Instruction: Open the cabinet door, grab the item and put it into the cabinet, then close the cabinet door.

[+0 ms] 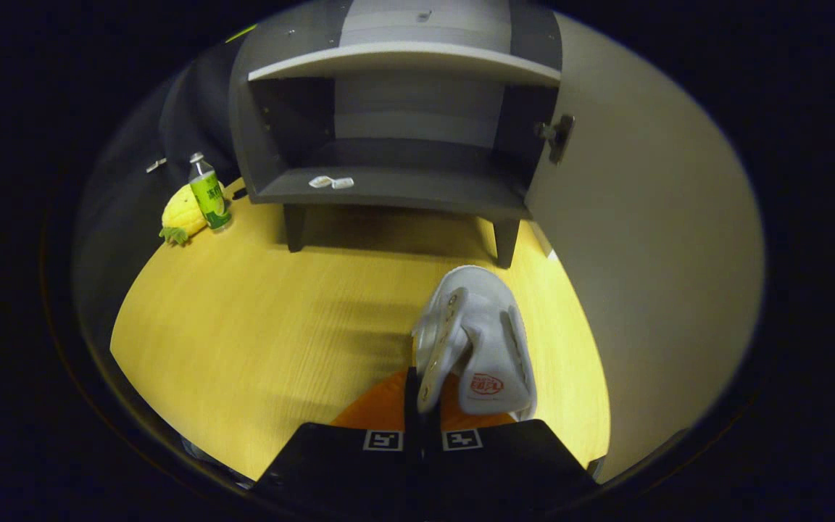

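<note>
The gripper (421, 406) is sitting nearly closed, its two fingers pinching the eyelet edge of a shoe (477, 341) between them. The shoe is a white sneaker, seen from above and behind: its tongue is standing up toward the camera with a red oval logo on it, a row of small metal eyelets is running along the flap that the fingers are clamping, and the toe is pointing away toward the cabinet (396, 123). No laces are showing. It seems to be hanging just above the table (243, 326), though whether it is clear of the wood is hard to tell.

Beyond the shoe the grey cabinet is standing on short legs with its door (642, 239) swung wide open to the right, a metal hinge (557, 136) showing on the door's inner edge. The lower compartment is standing open, and two small pale pieces (331, 182) are lying on its floor near the front lip.

Off to the left of the cabinet a green-labelled bottle (209, 193) is standing upright, touching or just in front of a yellow plush toy (182, 212) lying on the table.
</note>
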Demonstrator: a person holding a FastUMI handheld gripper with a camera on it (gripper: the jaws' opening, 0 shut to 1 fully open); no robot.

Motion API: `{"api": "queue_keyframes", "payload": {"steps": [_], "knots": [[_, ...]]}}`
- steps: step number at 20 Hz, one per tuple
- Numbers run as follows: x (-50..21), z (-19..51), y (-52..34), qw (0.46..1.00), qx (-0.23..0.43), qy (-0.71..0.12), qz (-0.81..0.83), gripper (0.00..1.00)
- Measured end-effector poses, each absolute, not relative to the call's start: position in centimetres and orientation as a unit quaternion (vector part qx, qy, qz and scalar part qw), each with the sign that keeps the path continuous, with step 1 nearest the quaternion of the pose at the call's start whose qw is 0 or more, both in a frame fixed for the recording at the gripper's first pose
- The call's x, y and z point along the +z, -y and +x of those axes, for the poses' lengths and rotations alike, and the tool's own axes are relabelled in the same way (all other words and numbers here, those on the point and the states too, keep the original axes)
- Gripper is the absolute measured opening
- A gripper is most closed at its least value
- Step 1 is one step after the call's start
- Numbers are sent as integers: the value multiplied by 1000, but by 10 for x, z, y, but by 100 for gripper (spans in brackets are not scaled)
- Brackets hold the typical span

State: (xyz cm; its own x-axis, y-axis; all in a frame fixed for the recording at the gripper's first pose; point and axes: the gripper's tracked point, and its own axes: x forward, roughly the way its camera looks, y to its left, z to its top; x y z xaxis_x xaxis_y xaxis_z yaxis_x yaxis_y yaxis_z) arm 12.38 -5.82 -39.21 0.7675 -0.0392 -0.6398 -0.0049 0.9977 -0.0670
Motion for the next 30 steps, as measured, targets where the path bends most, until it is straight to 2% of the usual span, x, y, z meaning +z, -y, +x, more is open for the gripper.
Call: {"api": "queue_keyframes", "payload": {"steps": [9,18,23,30], "knots": [[-210,137,11,970,26,-239,-36,5],[-69,223,-19,985,46,-146,-74,5],[-34,278,-30,988,53,-133,-61,5],[-47,378,-15,983,21,-168,-74,5]]}}
